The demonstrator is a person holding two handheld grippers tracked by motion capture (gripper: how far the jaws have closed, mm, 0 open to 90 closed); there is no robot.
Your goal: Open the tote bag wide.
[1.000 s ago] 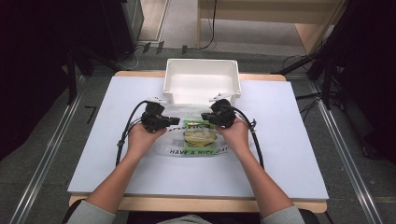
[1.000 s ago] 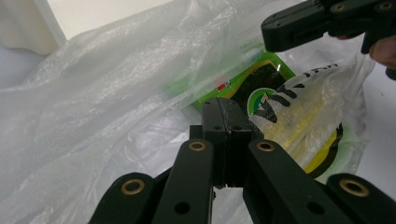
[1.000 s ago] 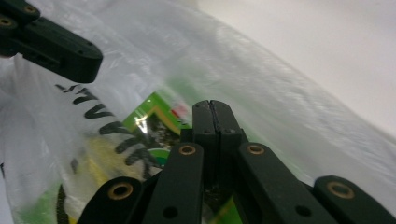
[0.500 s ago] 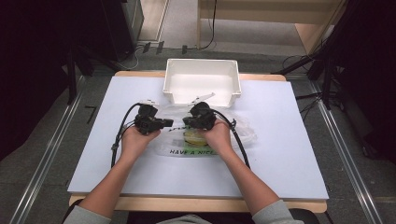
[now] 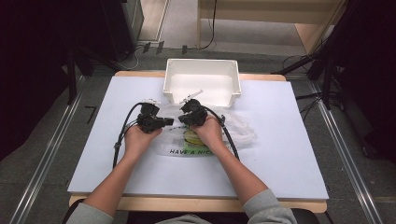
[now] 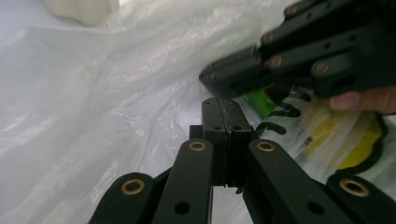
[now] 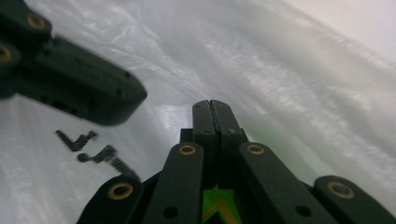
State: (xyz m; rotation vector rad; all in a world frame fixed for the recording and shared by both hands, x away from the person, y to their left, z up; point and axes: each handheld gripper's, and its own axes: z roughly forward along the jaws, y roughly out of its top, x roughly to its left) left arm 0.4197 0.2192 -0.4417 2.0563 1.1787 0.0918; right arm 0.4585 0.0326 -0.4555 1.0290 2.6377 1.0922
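High view: a clear plastic bag (image 5: 205, 137) printed with dark lettering and a green-and-yellow motif lies flat near the middle of the white worktop (image 5: 289, 158), just in front of a white tray (image 5: 201, 86) set at the far edge. The left gripper (image 5: 169, 122) and the right gripper (image 5: 183, 119) rest over the bag's near-left part, tips facing each other and close together. Left gripper view: the jaws are pressed together, pad against pad, over crumpled film; whether a fold of the bag is pinched between them cannot be told. The right gripper appears at upper right, beside the printed motif. Right gripper view: these jaws are likewise fully closed above the film, with the left gripper at upper left and the black lettering beneath it.
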